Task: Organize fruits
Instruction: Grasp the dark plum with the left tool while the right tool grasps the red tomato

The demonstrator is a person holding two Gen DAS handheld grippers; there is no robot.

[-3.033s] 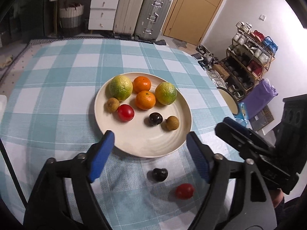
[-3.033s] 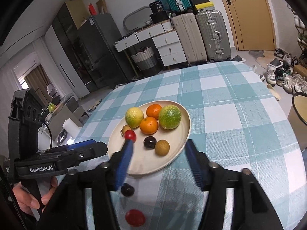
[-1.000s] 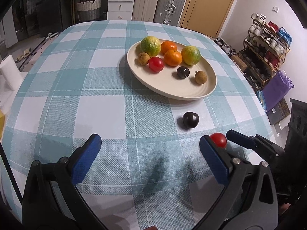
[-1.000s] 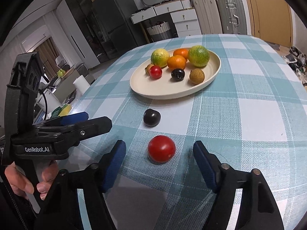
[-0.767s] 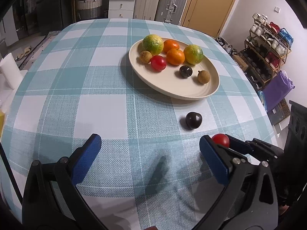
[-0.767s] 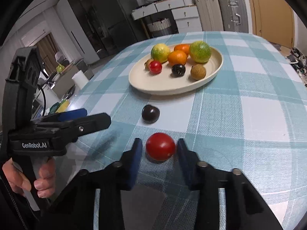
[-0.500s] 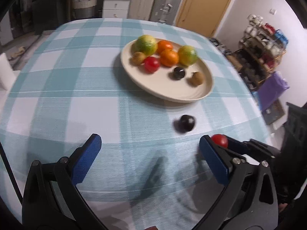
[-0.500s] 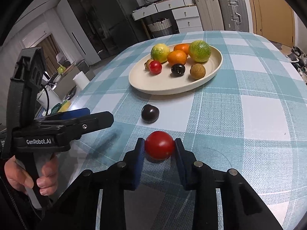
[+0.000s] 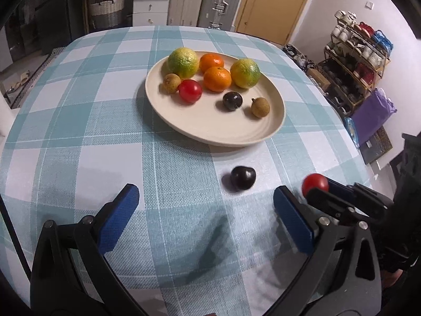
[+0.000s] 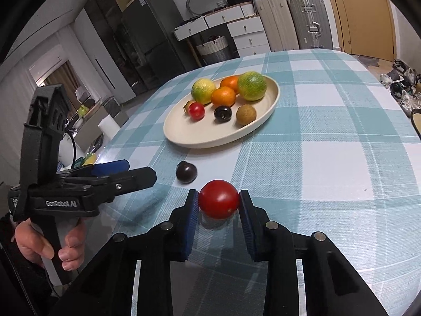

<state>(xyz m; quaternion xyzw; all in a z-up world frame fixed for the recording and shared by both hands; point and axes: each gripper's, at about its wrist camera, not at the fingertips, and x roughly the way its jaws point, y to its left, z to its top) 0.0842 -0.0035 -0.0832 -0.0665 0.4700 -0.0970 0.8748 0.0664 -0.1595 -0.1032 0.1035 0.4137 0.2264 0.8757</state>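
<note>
The right tongs [image 10: 219, 205] pinch the red tomato [image 10: 219, 199]; the left tongs [image 9: 208, 217] stand wide, empty. Excess squeeze may bruise it; a loose grip may drop it short of the plate [image 10: 184, 134] ahead.

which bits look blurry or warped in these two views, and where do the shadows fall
Left wrist view: red tomato in the right tongs is smeared by motion, table edge bows with fisheye, tong shadows streak the tablecloth. Right wrist view: same tomato sharp, its shadow just beneath; dark corners vignette both.

The left gripper [image 9: 205, 216] is hovering wide open over the checked counter [image 9: 79, 131], near a dark plum [image 9: 243, 178], while the right gripper [image 9: 319, 188] is clamping a red tomato [image 9: 314, 182].
</note>
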